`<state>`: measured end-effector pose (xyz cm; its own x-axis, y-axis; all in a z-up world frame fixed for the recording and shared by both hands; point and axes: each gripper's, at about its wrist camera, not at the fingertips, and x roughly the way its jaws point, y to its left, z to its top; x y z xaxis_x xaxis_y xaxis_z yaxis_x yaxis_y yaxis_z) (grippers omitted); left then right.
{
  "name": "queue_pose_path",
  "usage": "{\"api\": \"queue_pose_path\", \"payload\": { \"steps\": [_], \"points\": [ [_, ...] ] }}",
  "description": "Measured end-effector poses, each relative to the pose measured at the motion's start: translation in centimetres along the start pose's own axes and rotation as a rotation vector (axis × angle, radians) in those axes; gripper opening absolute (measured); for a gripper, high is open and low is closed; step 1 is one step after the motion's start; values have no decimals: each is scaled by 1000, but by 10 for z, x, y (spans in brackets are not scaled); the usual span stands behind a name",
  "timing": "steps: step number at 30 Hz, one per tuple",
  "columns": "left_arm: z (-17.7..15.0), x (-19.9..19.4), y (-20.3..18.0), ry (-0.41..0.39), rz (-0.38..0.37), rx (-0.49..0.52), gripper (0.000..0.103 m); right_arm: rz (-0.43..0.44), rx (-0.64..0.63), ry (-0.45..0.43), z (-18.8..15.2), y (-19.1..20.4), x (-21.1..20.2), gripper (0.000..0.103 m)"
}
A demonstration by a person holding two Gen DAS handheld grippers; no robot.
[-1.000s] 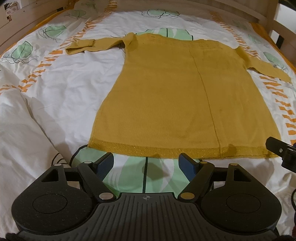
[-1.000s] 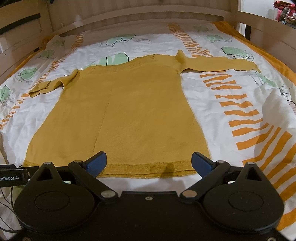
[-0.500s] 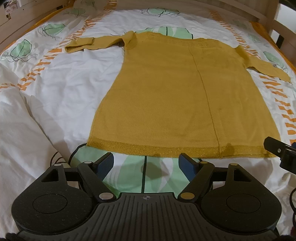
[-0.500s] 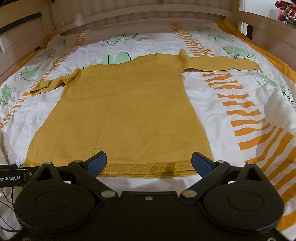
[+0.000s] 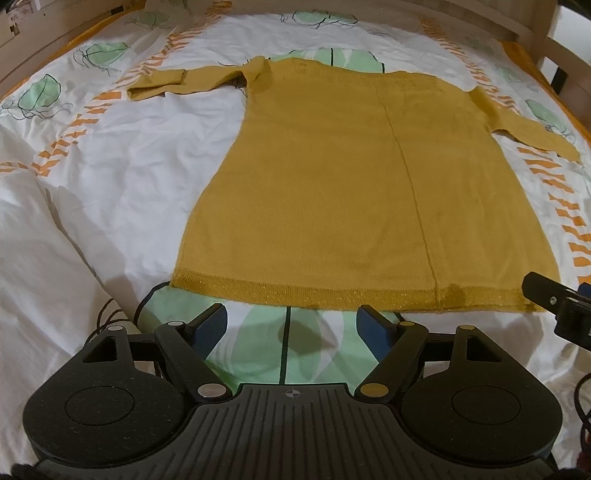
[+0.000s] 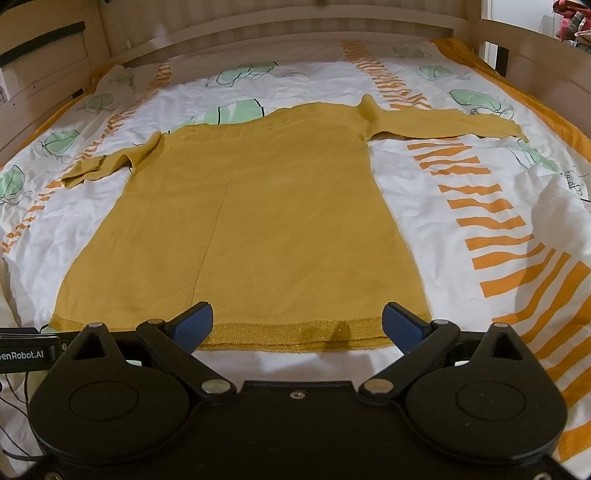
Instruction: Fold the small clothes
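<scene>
A: Patterned bedding (image 5: 110, 192) inside a wooden bed frame (image 6: 258, 33) is seen. How are the fingers set?

B: Both the left gripper (image 5: 291, 325) and right gripper (image 6: 297, 325) are spread wide, nothing held. The mustard knit dress (image 5: 351, 177) is laid flat at 12 o'clock, its hem (image 6: 288, 334) just beyond the pads.

A: How should the fold be started?

B: Probably the hem corners are to be pinched together and carried evenly toward the neckline, sleeves (image 6: 443, 127) tucked in first.
</scene>
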<state>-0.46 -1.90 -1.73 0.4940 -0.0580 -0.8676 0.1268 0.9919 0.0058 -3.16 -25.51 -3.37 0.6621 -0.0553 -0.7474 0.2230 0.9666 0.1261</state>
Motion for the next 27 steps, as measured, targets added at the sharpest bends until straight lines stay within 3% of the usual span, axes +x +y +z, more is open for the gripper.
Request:
{"api": "queue_pose_path", "payload": {
  "steps": [13, 27],
  "points": [
    [2, 2, 1, 33, -13, -5, 76, 25, 1, 38, 2, 0, 4, 99],
    [19, 6, 12, 84, -66, -21, 76, 115, 18, 157, 24, -6, 17, 99]
  ]
}}
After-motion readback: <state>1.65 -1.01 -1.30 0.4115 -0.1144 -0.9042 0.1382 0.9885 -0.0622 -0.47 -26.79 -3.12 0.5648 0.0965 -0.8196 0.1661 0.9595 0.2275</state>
